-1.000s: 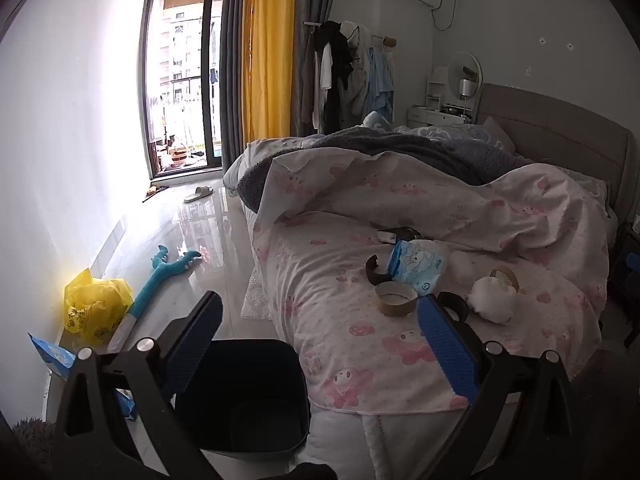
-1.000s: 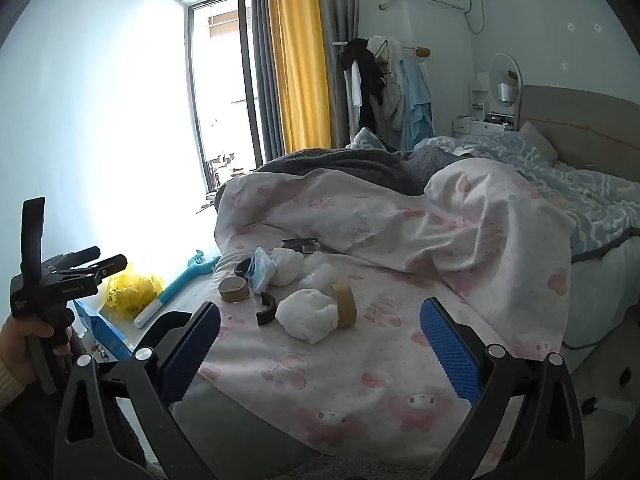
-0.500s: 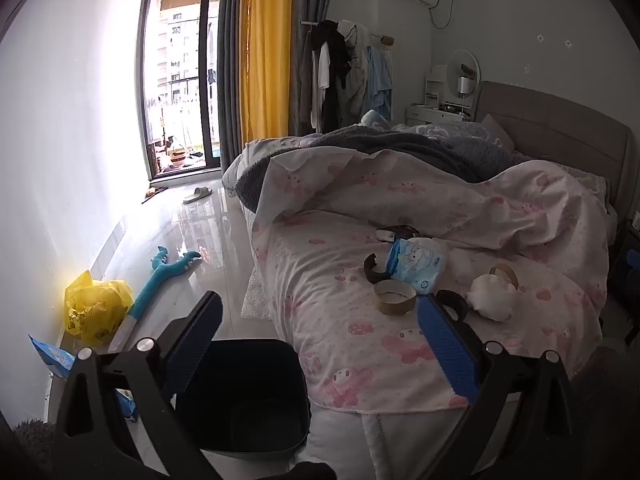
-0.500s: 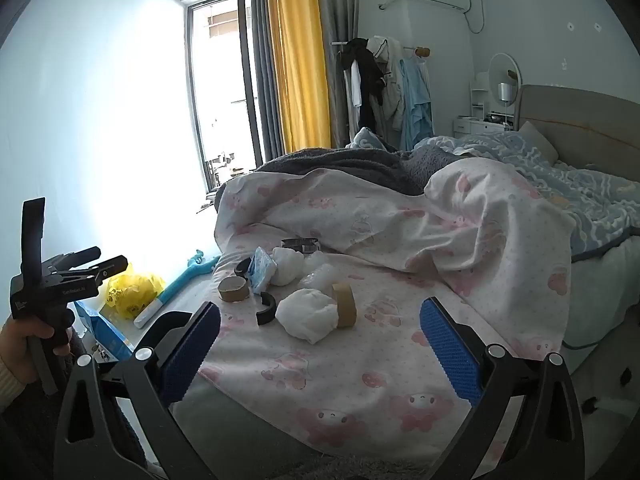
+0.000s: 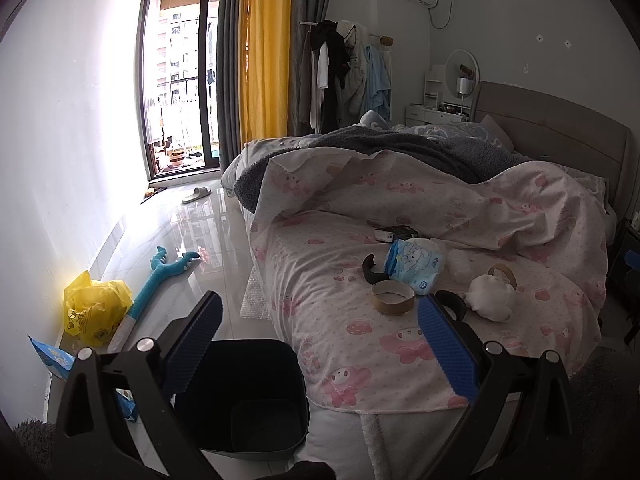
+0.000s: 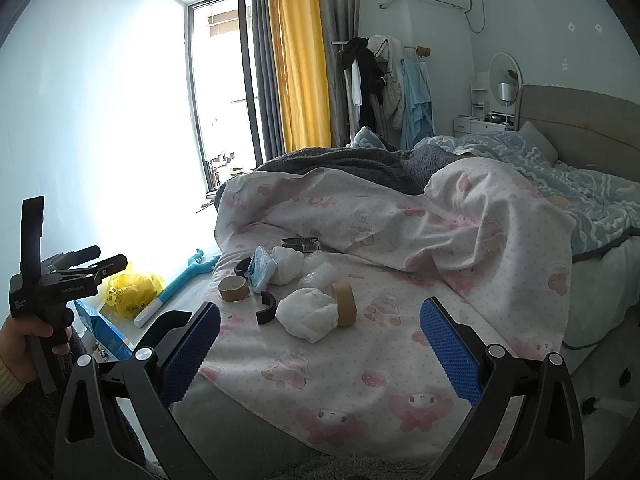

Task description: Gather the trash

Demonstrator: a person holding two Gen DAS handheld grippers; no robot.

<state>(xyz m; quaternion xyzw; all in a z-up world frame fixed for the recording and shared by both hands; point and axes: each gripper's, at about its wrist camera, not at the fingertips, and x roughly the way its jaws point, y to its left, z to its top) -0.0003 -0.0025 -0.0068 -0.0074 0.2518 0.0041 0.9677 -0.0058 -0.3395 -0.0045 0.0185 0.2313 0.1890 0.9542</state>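
Both sets of jaws spread wide, holding nothing: left gripper (image 5: 320, 344), right gripper (image 6: 320, 350); trash heaped mid-bed (image 6: 380, 344): crumpled tissue (image 6: 306, 314), tape cores (image 6: 233, 288), blue wipes pack (image 5: 414, 266); print unreadable; dark bin (image 5: 240, 396) on floor near left.

Both the left gripper (image 5: 318, 344) and the right gripper (image 6: 320, 350) are held level with jaws spread wide and nothing between them, a hand (image 6: 22, 344) gripping the left one's handle
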